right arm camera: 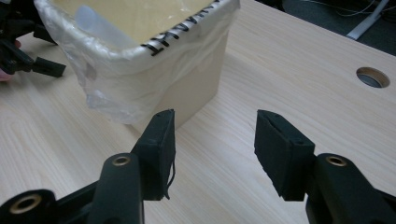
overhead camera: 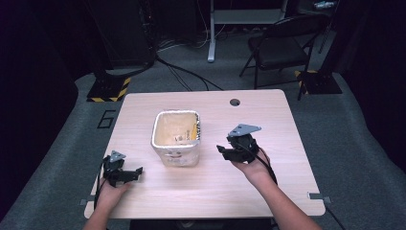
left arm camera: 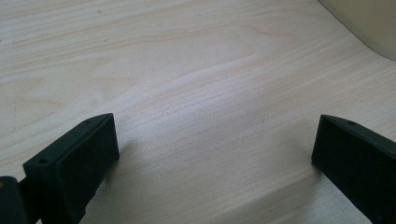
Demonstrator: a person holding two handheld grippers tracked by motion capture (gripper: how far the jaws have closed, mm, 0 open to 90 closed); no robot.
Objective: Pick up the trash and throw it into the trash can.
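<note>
Here, a cream-coloured bin (overhead camera: 175, 139) lined with a clear plastic bag (right arm camera: 116, 77) stands upright near the middle of the pale wooden surface (overhead camera: 249, 187); the bag's edge is folded out over the rim and hangs down the outer walls, with black lettering showing on the fold in the right gripper view; the right tongs (overhead camera: 221, 149) are held above the surface just to the right of the bin, pointing toward it, apart from it and not touching; their jaws stand wide open with nothing between them, and in the right gripper view (right arm camera: 212, 135) the bin's near corner lies just ahead of the gap; the left tongs (overhead camera: 139, 170) sit low at the near left part of the surface, to the left of the bin and somewhat nearer the person, pointing toward it; their jaws also stand wide apart and empty, with bare wood grain between them in the left gripper view (left arm camera: 215, 140), where a corner of the bin shows at the top right; a round cable hole (overhead camera: 234, 102) lies at the far edge of the surface.
</note>
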